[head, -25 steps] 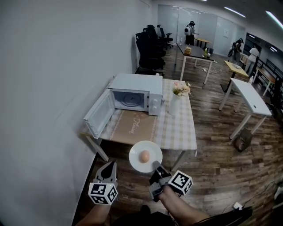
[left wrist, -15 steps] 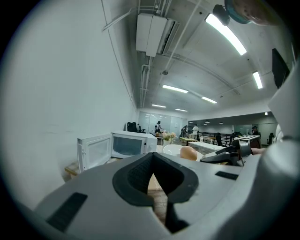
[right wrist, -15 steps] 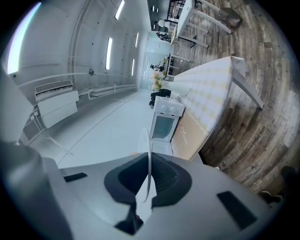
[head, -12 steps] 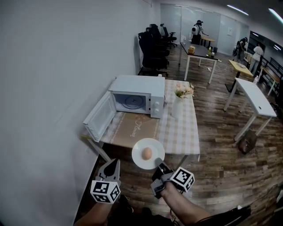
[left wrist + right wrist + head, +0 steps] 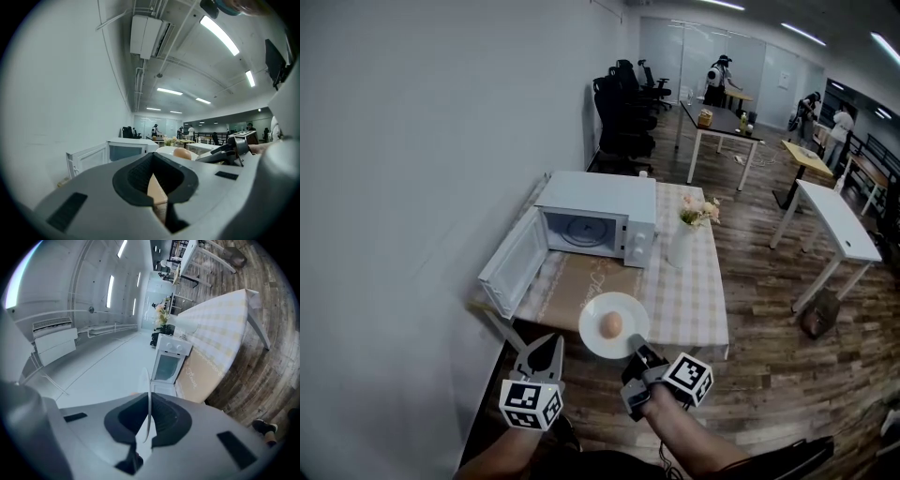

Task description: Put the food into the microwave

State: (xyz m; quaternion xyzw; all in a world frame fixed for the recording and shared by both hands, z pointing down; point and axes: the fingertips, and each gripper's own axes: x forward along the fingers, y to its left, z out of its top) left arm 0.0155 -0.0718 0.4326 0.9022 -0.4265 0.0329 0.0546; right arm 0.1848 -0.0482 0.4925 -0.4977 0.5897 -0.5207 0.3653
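A white plate [image 5: 614, 339] with a brown egg-shaped food item [image 5: 610, 324] hangs in the air just short of the table's near edge. My right gripper [image 5: 635, 353] is shut on the plate's near rim; in the right gripper view the plate [image 5: 149, 394] shows edge-on between the pads. The left gripper [image 5: 547, 350] is shut and holds nothing, to the left of the plate. The white microwave [image 5: 598, 217] stands on the table with its door [image 5: 514, 262] swung wide open to the left. From the left gripper view I see the microwave [image 5: 126, 149], plate [image 5: 165, 150] and food [image 5: 182, 153].
The checked-cloth table [image 5: 698, 295] carries a brown mat [image 5: 581, 286] before the microwave and a vase of flowers [image 5: 684, 239] to its right. The white wall runs along the left. Office chairs [image 5: 623, 112], further tables [image 5: 830, 220] and people stand beyond.
Both grippers and the plate have moved forward toward the table; the microwave and table appear closer. The right gripper's hold on the plate is unchanged.
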